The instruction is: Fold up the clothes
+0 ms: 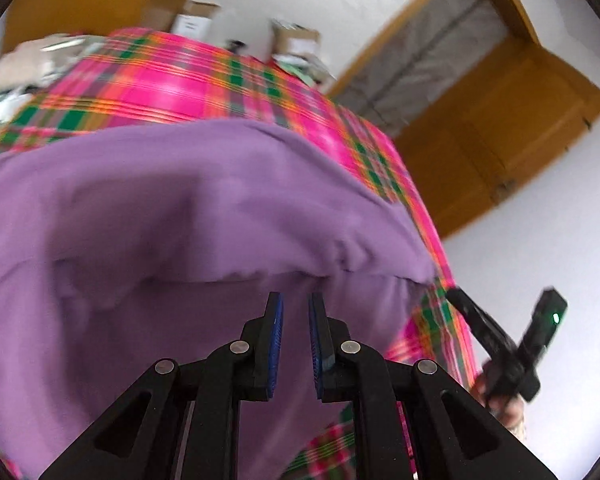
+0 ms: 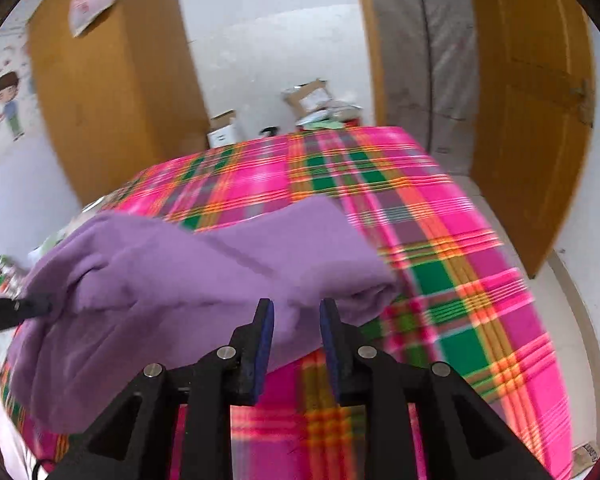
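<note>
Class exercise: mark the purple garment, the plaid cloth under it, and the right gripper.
purple garment (image 2: 188, 280): right wrist view, its upper folded layer.
plaid cloth (image 2: 460, 280): right wrist view, a bare stretch right of the garment.
right gripper (image 2: 296, 312): right wrist view, midway between its fingertips.

My left gripper (image 1: 296, 344) is matte black plastic: two flat fingers (image 1: 274, 344) faced with ribbed blue pads, hinged on angular black links, each joint pinned by a round silver screw. My right gripper (image 2: 296, 350) is built the same. Seen from the left wrist at four o'clock, its black body carries a small green light.
</note>
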